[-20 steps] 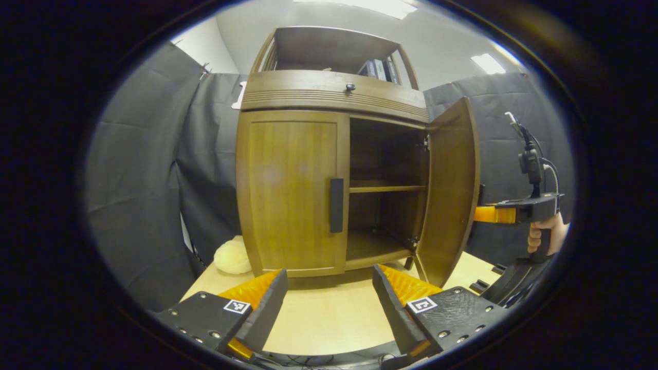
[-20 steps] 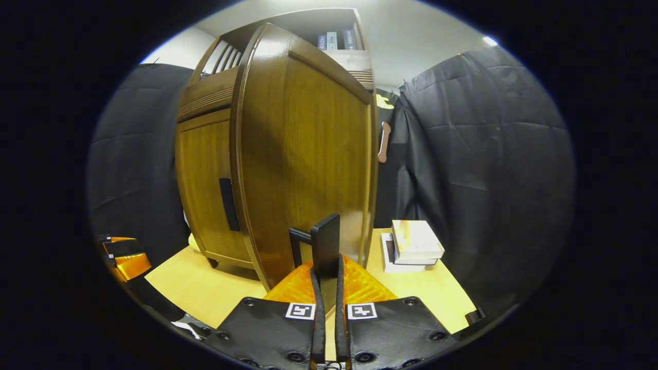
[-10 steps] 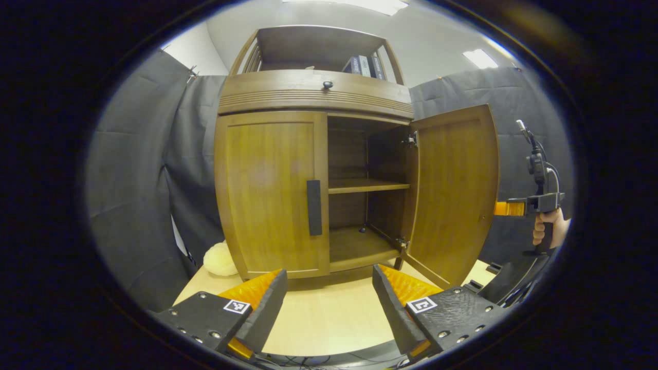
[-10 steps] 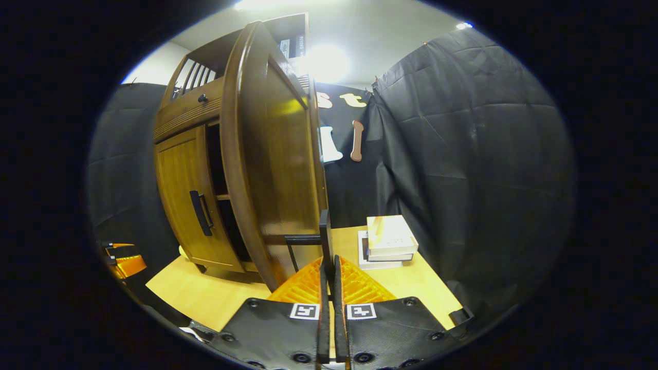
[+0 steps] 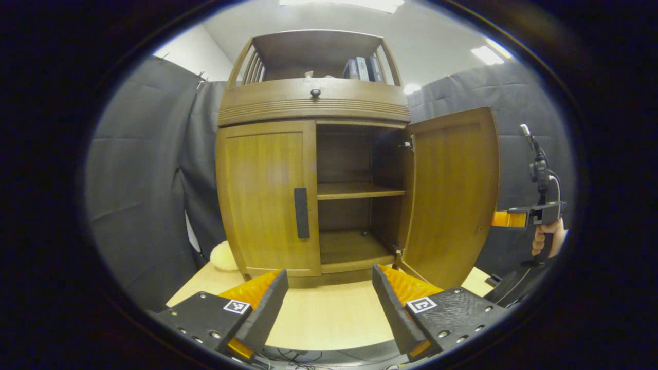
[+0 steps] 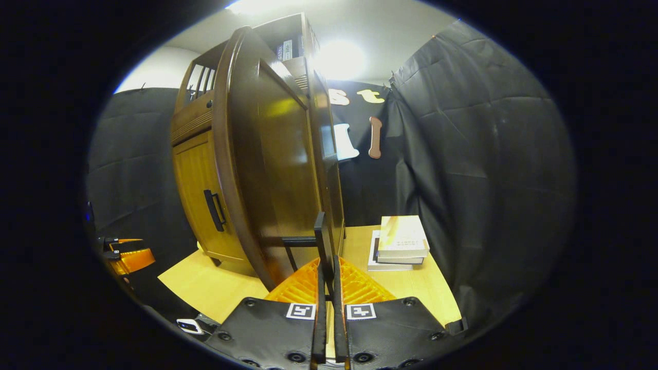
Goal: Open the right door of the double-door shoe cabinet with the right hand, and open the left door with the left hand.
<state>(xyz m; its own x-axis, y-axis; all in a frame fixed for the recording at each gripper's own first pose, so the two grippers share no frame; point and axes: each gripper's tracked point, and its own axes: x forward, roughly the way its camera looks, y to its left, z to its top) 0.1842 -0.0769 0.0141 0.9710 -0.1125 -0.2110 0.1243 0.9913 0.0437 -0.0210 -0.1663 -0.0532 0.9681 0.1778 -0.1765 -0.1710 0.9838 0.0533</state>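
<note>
A tall wooden shoe cabinet (image 5: 313, 103) stands on a pale wooden tabletop (image 5: 329, 318) and rises through the centre of the left gripper view. Its right door (image 5: 452, 195) is swung wide open at 3 o'clock, showing an inner shelf (image 5: 360, 190) and a bare bottom board. Its left door (image 5: 264, 200) is closed at 9 o'clock, with a dark vertical left door handle (image 5: 302, 213) along its inner edge. An open top shelf at 12 o'clock holds a few upright books (image 5: 362, 68).

The left gripper (image 5: 329, 303) sits at 6 o'clock, its fingers (image 5: 270, 308) spread apart and grasping nothing, short of the cabinet.

In the right gripper view the open right door is seen nearly edge-on at 11 o'clock. The right gripper (image 6: 326, 280) at 6 o'clock has its fingers (image 6: 320, 288) clenched on the dark right door handle (image 6: 321, 241). A stack of books (image 6: 401, 244) lies on the tabletop at 4 o'clock.

A hand (image 5: 547, 241) holds the right gripper at 3 o'clock in the left gripper view. A pale soft object (image 5: 224, 255) lies beside the cabinet's lower left corner at 8 o'clock.
</note>
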